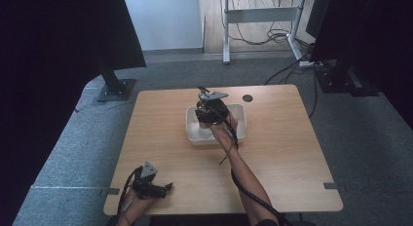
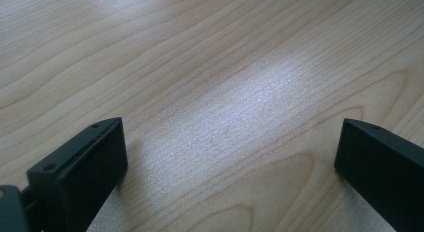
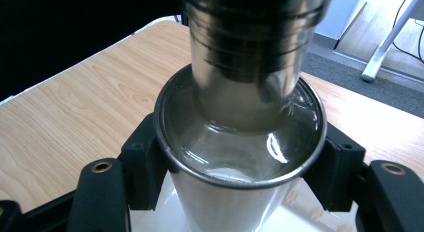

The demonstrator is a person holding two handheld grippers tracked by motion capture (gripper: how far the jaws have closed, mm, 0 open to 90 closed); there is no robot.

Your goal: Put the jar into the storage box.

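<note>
Left gripper (image 1: 155,188) low, right hand (image 1: 223,130) outstretched

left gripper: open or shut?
Open. In the left gripper view the left gripper has its two black fingers far apart, with nothing but bare wooden table between them.

Glossy mirror-bright metal cup (image 3: 240,142), matt black plastic gripper (image 3: 240,167), smooth pale wood-grain table (image 2: 210,82).

The steel cup (image 3: 240,142) is being cut off by the bottom edge of the right gripper view, and the second steel cup (image 3: 252,52) nested in it by the top edge. In the high view both are being hidden by the right gripper (image 1: 210,111), and part of the white tray (image 1: 194,133) is being covered too.
</note>
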